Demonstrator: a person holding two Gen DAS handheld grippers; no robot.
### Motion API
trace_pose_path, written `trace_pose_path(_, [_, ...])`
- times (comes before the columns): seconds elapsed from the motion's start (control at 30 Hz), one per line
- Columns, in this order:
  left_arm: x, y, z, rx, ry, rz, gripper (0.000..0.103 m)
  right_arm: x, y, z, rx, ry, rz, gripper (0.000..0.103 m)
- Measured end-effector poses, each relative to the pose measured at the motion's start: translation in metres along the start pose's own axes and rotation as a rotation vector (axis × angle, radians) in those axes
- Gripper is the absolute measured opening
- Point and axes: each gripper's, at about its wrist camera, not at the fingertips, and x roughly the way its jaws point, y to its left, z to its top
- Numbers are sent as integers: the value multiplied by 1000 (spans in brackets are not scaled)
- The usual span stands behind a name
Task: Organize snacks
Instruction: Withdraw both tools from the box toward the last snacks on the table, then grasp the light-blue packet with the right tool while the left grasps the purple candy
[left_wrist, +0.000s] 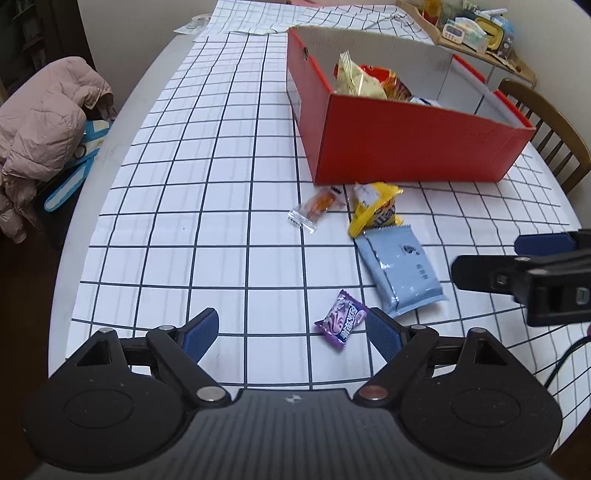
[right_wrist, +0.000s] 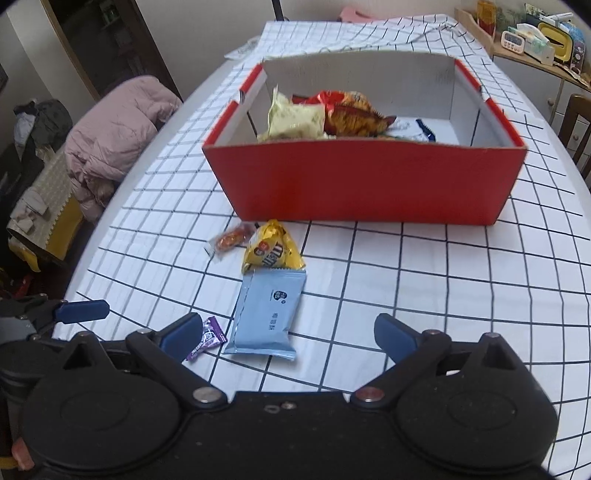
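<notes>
Candy (left_wrist: 341, 319) in purple wrap lies slanted just ahead of the left tongs (left_wrist: 291, 334), nearest them, by their right finger; both tongs (right_wrist: 288, 338) gape wide, holding nothing.

Pink jacket (left_wrist: 44, 122) on chair; wooden shelf (left_wrist: 476, 40) behind.

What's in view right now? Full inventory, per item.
box: 1, red outside, grey inside, on the table.
bags in box: at least 3, pale yellow, orange-red, white-blue, left half of the box.
yellow bag: 1, before the box.
clear wrapper: 1, orange candy, left of yellow bag.
blue packet: 1, light blue, flat, nearer than yellow bag.
purple candy: 1, nearest.
tablecloth: 1, white, dark grid.
jacket: 1, pink, on a chair left of the table.
shelf: 1, wooden, cluttered, far right.
left gripper: open, empty.
right gripper: open, empty.
</notes>
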Motion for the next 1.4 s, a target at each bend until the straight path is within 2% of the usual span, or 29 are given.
trace_pose_path(0.4, [19,-16,-8,121,-8,-44,87,48,12,5,3,96,-47,91])
trace_pose_path(0.7, [28,-19,-7,148,-14,-62,86,70,23,5,-41,137,-76,80])
trace_pose_path(0.8, [30,-19,-7,154,-5,-69,82,71,26,5,-64,127,-89,79])
trace_pose_path(0.9, [33,-18,-6,160,10,-90,77,71,27,4,-98,125,-110,72])
trace_pose_path(1.07, [37,-20,-7,185,26,-112,68,67,28,2,-159,115,-144,51])
trace_pose_path(1.13, [38,-22,-6,197,32,-117,65,65,24,2,-162,113,-141,48])
trace_pose_path(1.23, [40,-25,-6,212,41,-118,57,61,17,2,-145,112,-133,47])
trace_pose_path(1.33, [40,-27,-6,224,39,-112,55,57,11,-1,-131,111,-131,47])
trace_pose_path(1.4, [40,-27,-5,233,34,-105,46,55,6,-4,-113,110,-123,47])
